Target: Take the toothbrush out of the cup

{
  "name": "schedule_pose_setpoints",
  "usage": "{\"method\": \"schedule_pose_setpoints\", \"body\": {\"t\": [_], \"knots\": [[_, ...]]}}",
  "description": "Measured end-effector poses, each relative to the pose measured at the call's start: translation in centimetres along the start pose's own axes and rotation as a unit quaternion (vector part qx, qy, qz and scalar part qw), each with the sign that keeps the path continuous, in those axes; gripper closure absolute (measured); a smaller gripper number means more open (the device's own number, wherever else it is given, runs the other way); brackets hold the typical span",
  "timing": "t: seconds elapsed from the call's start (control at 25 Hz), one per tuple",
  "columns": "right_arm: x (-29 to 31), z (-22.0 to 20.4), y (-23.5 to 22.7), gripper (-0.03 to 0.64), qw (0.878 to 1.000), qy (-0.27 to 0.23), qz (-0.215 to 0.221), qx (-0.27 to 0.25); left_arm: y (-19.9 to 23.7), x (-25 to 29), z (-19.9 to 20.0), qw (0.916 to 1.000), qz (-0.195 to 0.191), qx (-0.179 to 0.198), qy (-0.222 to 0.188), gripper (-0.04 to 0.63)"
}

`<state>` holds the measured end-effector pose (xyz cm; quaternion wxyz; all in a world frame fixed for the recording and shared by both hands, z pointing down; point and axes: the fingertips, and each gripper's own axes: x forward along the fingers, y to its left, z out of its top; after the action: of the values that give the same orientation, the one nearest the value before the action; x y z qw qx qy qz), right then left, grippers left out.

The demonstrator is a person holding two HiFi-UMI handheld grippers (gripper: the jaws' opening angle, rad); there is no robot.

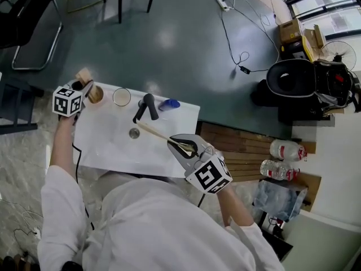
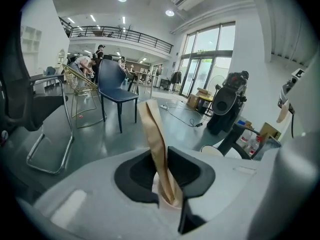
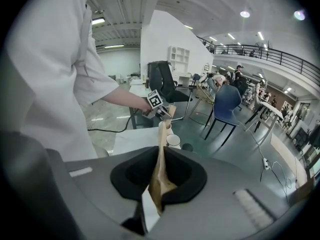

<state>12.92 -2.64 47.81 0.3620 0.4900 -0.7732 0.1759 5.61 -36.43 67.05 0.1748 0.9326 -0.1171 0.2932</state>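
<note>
A brown cup (image 1: 95, 94) stands at the far left corner of the white table (image 1: 113, 151). My left gripper (image 1: 86, 88) is right beside it, shut on a flat tan paper-wrapped toothbrush (image 1: 84, 76) that sticks up past the jaws. The left gripper view has this tan strip (image 2: 155, 134) pinched between the left gripper's (image 2: 167, 196) jaws. My right gripper (image 1: 181, 145) is at the table's near right, shut on a second long tan wrapped toothbrush (image 1: 155, 132), which slants towards the table's middle. In the right gripper view that strip (image 3: 161, 154) rises from the right gripper (image 3: 155, 199).
A white cup (image 1: 121, 97), a black handled object (image 1: 148, 106), a blue item (image 1: 169, 104) and a small dark round piece (image 1: 133, 132) sit on the table. Wooden boards and water bottles (image 1: 282, 160) lie to the right. Chairs, cables and a black bag (image 1: 304, 83) are on the floor beyond.
</note>
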Motion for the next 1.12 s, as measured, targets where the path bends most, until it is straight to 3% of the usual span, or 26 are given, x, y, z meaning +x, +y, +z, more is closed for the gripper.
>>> {"method": "schedule_pose_setpoints", "body": {"t": [0.2,0.6,1.12], "knots": [[0.0,0.1,-0.1,0.586,1.000,-0.005,0.006,-0.005,-1.0,-1.0,0.8,0.9998,-0.004,0.003,-0.022,0.552],[0.1,0.8,0.2,0.586,0.999,-0.024,0.026,-0.015,-3.3,-4.6,3.9,0.9967,0.006,0.047,-0.066,0.560],[0.3,3.4,0.5,0.586,0.996,-0.070,0.041,-0.043,-7.6,-11.8,8.5,0.9863,0.026,0.112,-0.118,0.561]]}}
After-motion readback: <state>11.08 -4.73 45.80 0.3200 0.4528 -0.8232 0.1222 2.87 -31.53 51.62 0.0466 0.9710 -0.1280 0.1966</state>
